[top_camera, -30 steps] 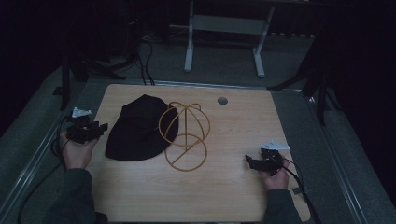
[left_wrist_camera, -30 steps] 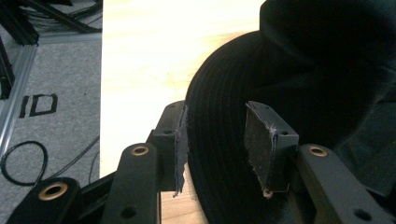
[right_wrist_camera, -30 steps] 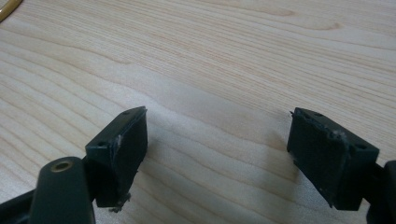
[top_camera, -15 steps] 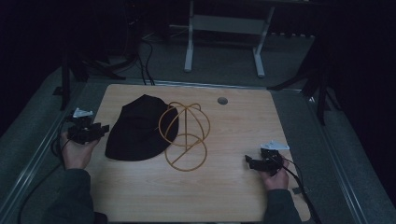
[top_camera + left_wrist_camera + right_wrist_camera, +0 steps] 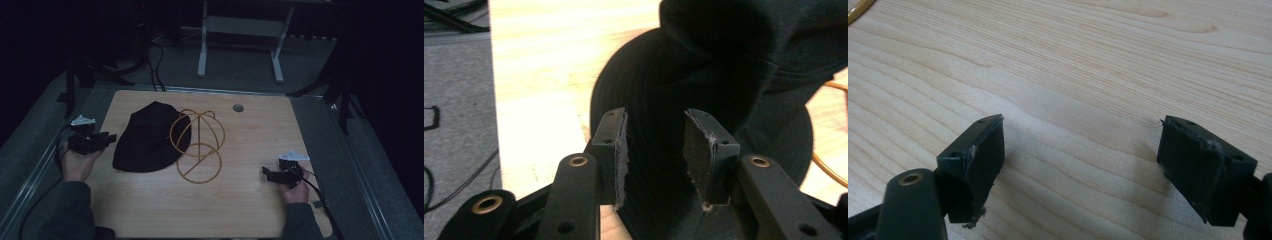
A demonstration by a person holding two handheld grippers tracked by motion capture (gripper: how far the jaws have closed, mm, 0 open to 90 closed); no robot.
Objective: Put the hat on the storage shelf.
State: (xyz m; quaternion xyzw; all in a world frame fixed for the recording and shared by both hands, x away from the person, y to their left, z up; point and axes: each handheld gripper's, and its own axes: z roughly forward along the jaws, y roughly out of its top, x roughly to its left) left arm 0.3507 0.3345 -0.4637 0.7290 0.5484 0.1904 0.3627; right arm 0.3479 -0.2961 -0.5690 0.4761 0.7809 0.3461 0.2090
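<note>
The black hat (image 5: 147, 140) lies left of centre on the wooden desk (image 5: 250, 135) and serves as the landmark here.

Nearest the person, toward the front and well to the right of the hat, the right tongs (image 5: 266, 173) rest low over bare wood, held in the right hand (image 5: 294, 190), with a cable trailing back toward the desk's front right corner. In the right gripper view the right tongs (image 5: 1080, 150) stand spread wide, nothing between the jaws but wood grain.

Just left of the hat, at the desk's left edge, the left hand (image 5: 77, 162) holds the left tongs (image 5: 111, 137), which point toward the hat's brim and are close to it. In the left gripper view the left tongs (image 5: 655, 145) stand partly spread, with the hat (image 5: 724, 75) lying in the gap and beyond it; whether the pads touch the fabric I cannot tell.

Against the hat's right side sits a wire frame (image 5: 198, 145) of tan hoops, its left hoop overlapping the hat's edge.

Beyond the hat and to the right, a small round grommet (image 5: 238, 107) is set in the desk near its far edge. Past the desk, on the grey floor, stands a pale metal stand (image 5: 240, 40), with dark cables (image 5: 155, 65) to the left of it.
</note>
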